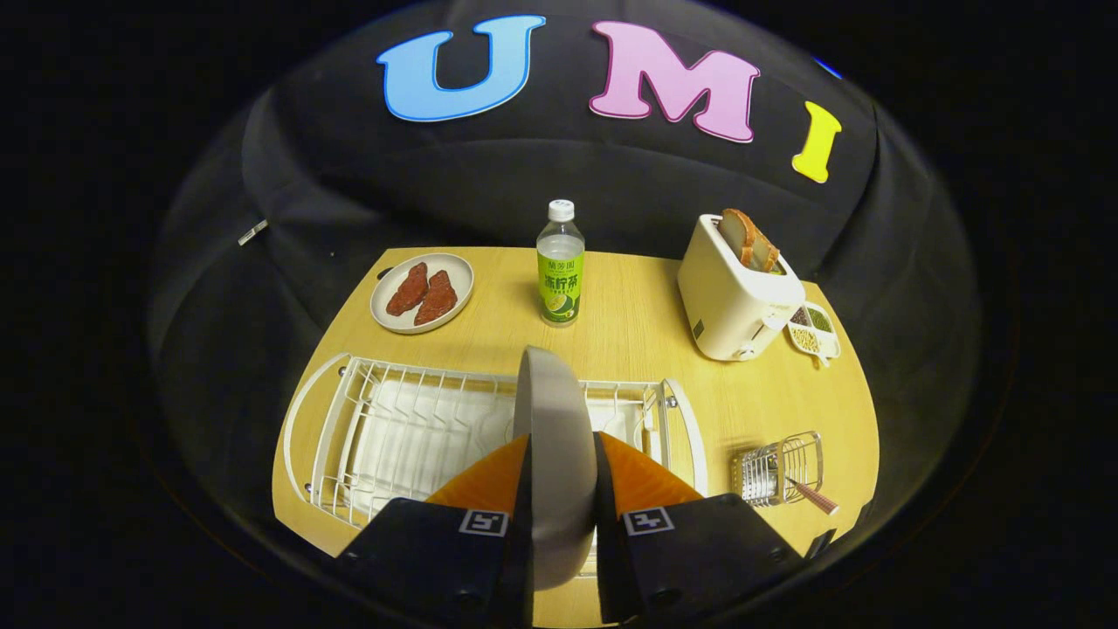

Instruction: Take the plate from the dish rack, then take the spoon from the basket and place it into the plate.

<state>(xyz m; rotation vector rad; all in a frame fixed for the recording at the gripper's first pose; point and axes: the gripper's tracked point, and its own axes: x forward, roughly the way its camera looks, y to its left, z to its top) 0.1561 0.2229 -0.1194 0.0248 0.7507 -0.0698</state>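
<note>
- A white wire dish rack [384, 428] sat on the near left part of the wooden tabletop [646, 323], its slots and the white tray under them bare on the left side.
- Beyond the rack's left end lay a small pale dish [389, 316] carrying two reddish-brown slabs of meat [423, 293].
- The gripper [563, 467] was clamped on the plate [552, 419], one finger pressing each face.
- The plate stood upright on edge between the fingers, seen edge-on: a plain, matte, grey-beige round with a smooth curved rim and no pattern, rising over the rack's right half.
- Whether its lower edge touched the rack could not be told.
- Straight beyond the plate stood a clear bottle [560, 262] with a white cap and a green label.
- Further right, a cream toaster [738, 301] held a slice of bread [748, 240], with a small divided tray [815, 329] of grains just beside it.
- Right of the rack, near the tabletop's front edge, a small wire basket [779, 469] held the spoon [812, 495], whose reddish-brown handle stuck out at a slant towards the right.
</note>
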